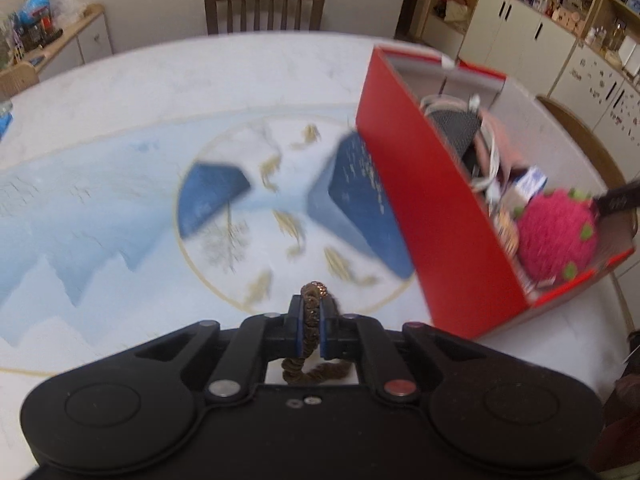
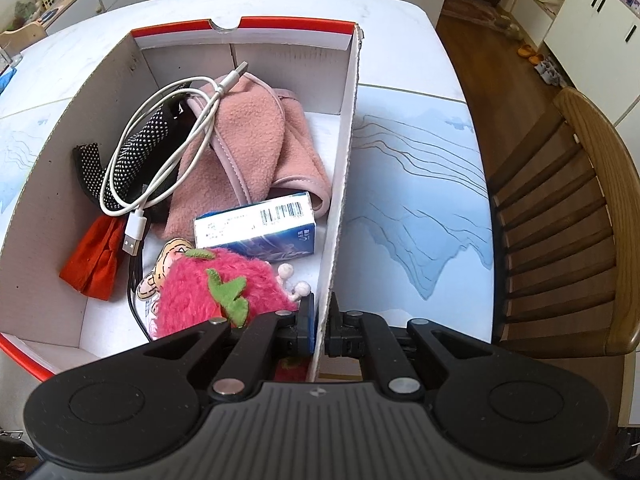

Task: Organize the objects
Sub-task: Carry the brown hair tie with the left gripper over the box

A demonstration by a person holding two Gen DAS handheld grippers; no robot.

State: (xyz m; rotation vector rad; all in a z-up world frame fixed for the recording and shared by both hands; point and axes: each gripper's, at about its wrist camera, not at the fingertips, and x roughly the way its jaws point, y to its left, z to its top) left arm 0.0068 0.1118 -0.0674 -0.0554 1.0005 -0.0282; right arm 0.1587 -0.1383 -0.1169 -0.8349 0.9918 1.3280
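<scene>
The left gripper (image 1: 311,320) is closed tight on a brown braided hair tie (image 1: 310,312); the tie stands on edge between the pads, its loop running back along the fingers. The place for it, the red box (image 1: 424,216), lies to the right of this gripper on the table (image 1: 120,92), with its long axis running away toward the far right corner of the table. The right gripper (image 2: 323,320) is closed on the right wall of that box at its near corner, so it seems to steady it. I judge that the left hand must carry the tie rightward over the red wall, near the pink plush fruit (image 1: 556,232).
</scene>
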